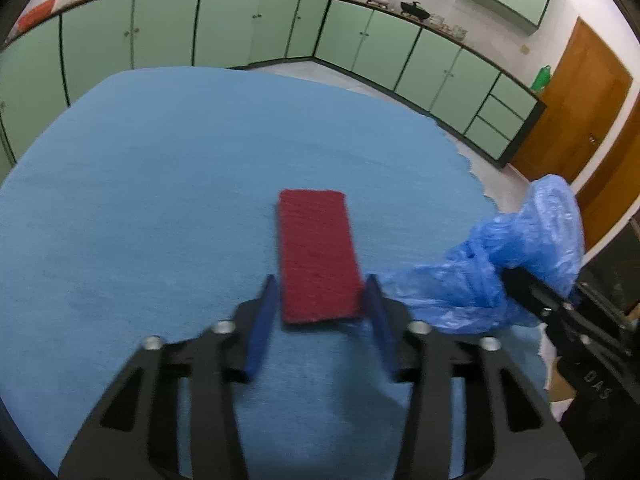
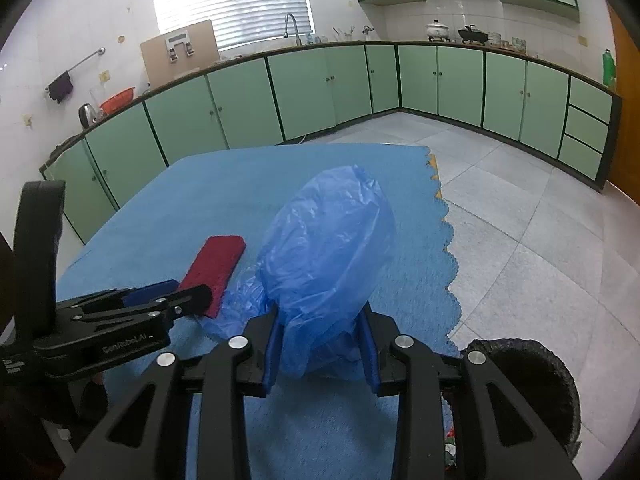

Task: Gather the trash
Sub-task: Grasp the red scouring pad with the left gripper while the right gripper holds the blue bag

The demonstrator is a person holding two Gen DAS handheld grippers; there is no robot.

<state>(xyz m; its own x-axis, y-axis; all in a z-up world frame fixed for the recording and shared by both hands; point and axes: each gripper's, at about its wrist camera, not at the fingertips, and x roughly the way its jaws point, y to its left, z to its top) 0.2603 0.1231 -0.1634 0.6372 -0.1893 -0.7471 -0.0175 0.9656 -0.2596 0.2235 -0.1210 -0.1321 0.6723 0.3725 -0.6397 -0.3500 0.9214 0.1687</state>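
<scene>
Blue cloth (image 1: 160,184) covers the table, and a dark red pad (image 1: 316,256) lies flat on it. The left gripper (image 1: 320,284) sits low over the cloth with its 2 blue fingers (image 1: 262,328) spread apart, 1 on each side of the near end of the pad; the right finger looks close against the pad's edge, though whether it touches cannot be told. Seen from the right wrist, the same left gripper (image 2: 168,290) reaches in from the left, its tips at the near end of the pad (image 2: 214,270).

Just to the right of the pad is a crumpled blue plastic bag (image 2: 324,256). The right gripper (image 2: 322,320) pinches its lower bunched part between both fingers, and the puffed upper part of the bag stands up above the fingertips. From the left wrist, the bag (image 1: 500,264) stretches from beside the pad up to the right gripper (image 1: 520,280).

A round black bin (image 2: 532,384) sits off the table's scalloped edge, at the lower right, beside the right gripper.
</scene>
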